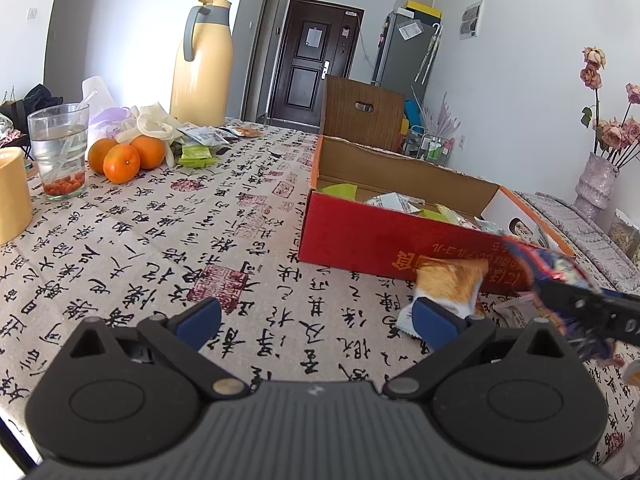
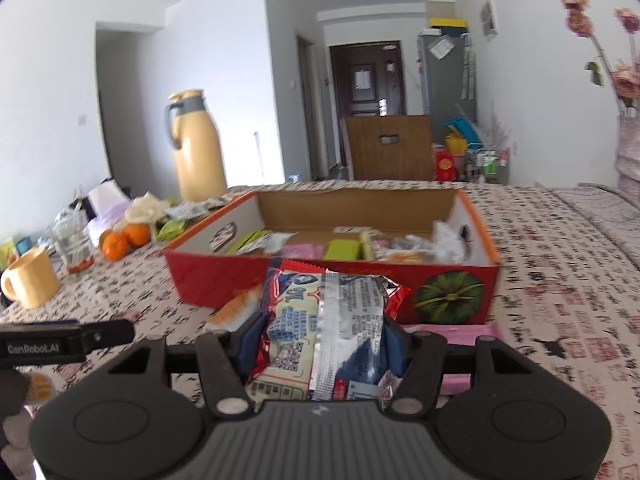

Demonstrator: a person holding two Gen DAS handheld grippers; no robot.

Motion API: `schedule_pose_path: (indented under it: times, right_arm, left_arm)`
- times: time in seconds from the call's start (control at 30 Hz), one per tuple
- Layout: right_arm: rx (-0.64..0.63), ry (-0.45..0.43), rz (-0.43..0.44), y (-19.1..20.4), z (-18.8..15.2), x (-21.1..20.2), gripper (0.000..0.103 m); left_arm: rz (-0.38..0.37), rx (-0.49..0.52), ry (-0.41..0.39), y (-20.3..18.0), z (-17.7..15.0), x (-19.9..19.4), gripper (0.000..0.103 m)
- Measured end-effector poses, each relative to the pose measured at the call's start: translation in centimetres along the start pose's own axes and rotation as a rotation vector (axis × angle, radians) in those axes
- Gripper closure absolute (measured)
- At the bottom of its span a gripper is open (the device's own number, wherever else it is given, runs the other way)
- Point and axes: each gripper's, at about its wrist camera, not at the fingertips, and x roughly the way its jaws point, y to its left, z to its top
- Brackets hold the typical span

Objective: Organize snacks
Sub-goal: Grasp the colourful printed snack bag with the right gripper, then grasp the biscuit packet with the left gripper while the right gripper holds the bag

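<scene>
A red cardboard box (image 1: 360,240) with its lid open stands on the table and holds several snack packets; it also shows in the right wrist view (image 2: 224,284). My left gripper (image 1: 316,318) is open and empty above the tablecloth. An orange and white packet (image 1: 448,286) lies by its right finger, against the box front. My right gripper (image 2: 320,340) is shut on a red, white and blue snack packet (image 2: 320,320), held just in front of the box. That packet and gripper show blurred in the left wrist view (image 1: 560,280).
A yellow thermos (image 1: 202,64), a glass of water (image 1: 60,150), three oranges (image 1: 120,158), a yellow mug (image 2: 30,278) and loose packets (image 1: 200,148) stand at the table's left. A pink packet (image 2: 452,330) lies in front of the box. A vase of flowers (image 1: 596,184) stands at the right.
</scene>
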Motion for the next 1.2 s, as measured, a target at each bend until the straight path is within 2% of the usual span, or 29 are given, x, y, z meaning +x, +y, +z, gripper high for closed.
schedule_pose_path:
  times: [0.43,0.9,1.0,1.07,1.2]
  right_arm:
    - [0.096,-0.054,-0.113,-5.5,-1.0,-2.5,0.044]
    - [0.149,-0.058,-0.157,-7.9,-1.6,-2.8,0.044]
    - [0.156,-0.055,-0.159,-8.1,-1.8,-2.7,0.044]
    - [0.159,-0.054,-0.156,-8.1,-1.8,-2.7,0.044]
    - [0.163,-0.057,-0.146,-8.1,-1.8,-2.8,0.044]
  left_arm:
    - [-0.042,0.051,0.039,-3.1,0.7,2.5,0.0]
    - [-0.071,0.116,0.093,-7.5,1.0,6.3,0.001]
    - [-0.08,0.126,0.104,-8.1,0.9,6.8,0.011]
    - [-0.087,0.128,0.116,-8.3,0.9,7.0,0.023]
    - [-0.124,0.116,0.135,-8.4,0.8,7.4,0.038]
